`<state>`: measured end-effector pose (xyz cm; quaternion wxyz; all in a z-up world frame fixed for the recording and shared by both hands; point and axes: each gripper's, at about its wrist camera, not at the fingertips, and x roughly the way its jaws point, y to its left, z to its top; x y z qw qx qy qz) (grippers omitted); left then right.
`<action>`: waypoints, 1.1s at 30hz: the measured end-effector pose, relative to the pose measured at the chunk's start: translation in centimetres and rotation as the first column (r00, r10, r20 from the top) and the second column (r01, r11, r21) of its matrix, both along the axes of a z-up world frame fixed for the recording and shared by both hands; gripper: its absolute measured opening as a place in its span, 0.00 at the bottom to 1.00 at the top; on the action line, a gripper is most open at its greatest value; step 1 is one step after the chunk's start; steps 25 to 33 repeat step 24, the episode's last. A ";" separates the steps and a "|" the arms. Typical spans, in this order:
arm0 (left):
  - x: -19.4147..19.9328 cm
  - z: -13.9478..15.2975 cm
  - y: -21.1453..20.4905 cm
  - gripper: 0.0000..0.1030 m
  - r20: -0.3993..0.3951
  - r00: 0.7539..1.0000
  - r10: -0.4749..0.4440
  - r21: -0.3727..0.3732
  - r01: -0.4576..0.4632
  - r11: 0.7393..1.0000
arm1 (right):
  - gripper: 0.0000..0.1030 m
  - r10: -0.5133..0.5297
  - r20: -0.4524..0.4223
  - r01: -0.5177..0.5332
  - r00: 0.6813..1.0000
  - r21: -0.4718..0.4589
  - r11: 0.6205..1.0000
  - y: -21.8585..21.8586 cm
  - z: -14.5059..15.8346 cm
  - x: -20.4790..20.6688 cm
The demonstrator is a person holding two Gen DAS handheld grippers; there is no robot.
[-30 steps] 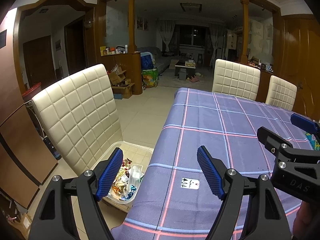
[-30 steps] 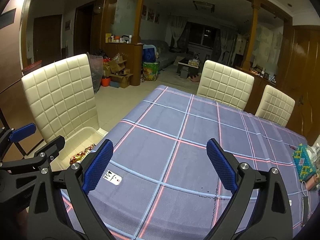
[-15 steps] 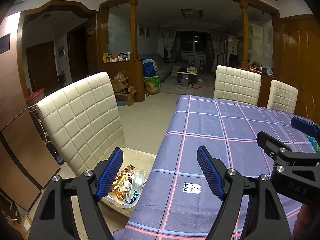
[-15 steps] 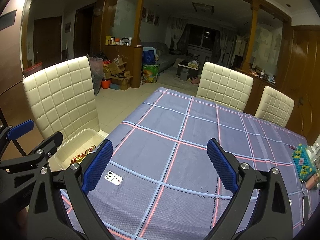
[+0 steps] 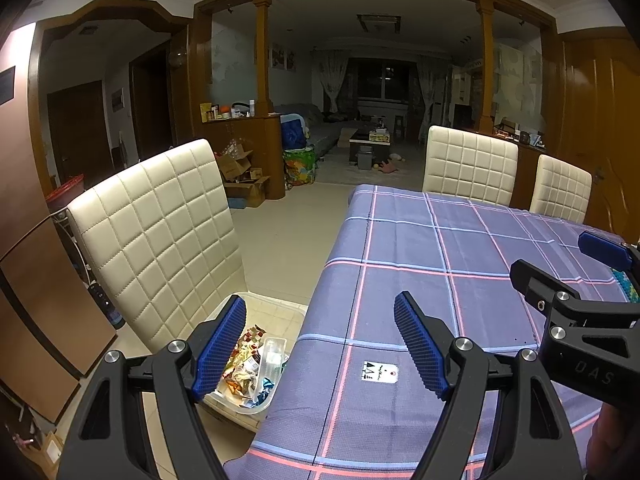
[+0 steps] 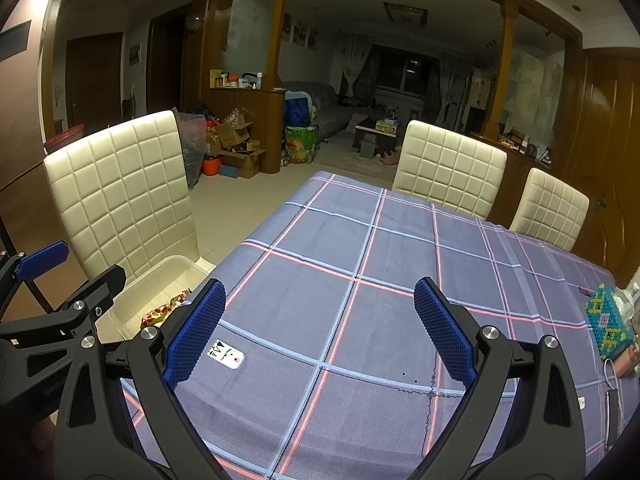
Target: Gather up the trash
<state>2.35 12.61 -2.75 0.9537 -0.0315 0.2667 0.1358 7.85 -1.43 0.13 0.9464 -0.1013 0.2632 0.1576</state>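
Observation:
A clear plastic bin sits on the seat of a cream chair at the table's left edge; it holds wrappers and a clear bottle. My left gripper hovers open over the cloth's left edge and the bin, nothing between its blue pads. My right gripper stands open above the purple plaid tablecloth, also empty. A small white tag lies flat on the cloth near the left edge, also seen as the tag. Each gripper shows in the other's view: right gripper, left gripper.
A teal beaded box and a cable lie at the table's right edge. Two cream chairs stand at the far side. Tiled floor runs left of the table toward cardboard boxes by a wooden counter.
Both grippers stay open and in place. The left wrist view has shifted only slightly; the bin and tag lie where they were.

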 end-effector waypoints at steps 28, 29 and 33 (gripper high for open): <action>0.2 -0.4 0.5 0.72 -0.029 0.999 0.014 -0.030 -0.015 0.999 | 0.92 -0.003 -0.008 0.003 1.000 0.004 1.000 -0.3 -0.3 0.3; 0.2 -0.4 0.5 0.72 -0.029 0.999 0.014 -0.030 -0.015 0.999 | 0.92 -0.003 -0.008 0.003 1.000 0.004 1.000 -0.3 -0.3 0.3; 0.2 -0.4 0.5 0.72 -0.029 0.999 0.014 -0.030 -0.015 0.999 | 0.92 -0.003 -0.008 0.003 1.000 0.004 1.000 -0.3 -0.3 0.3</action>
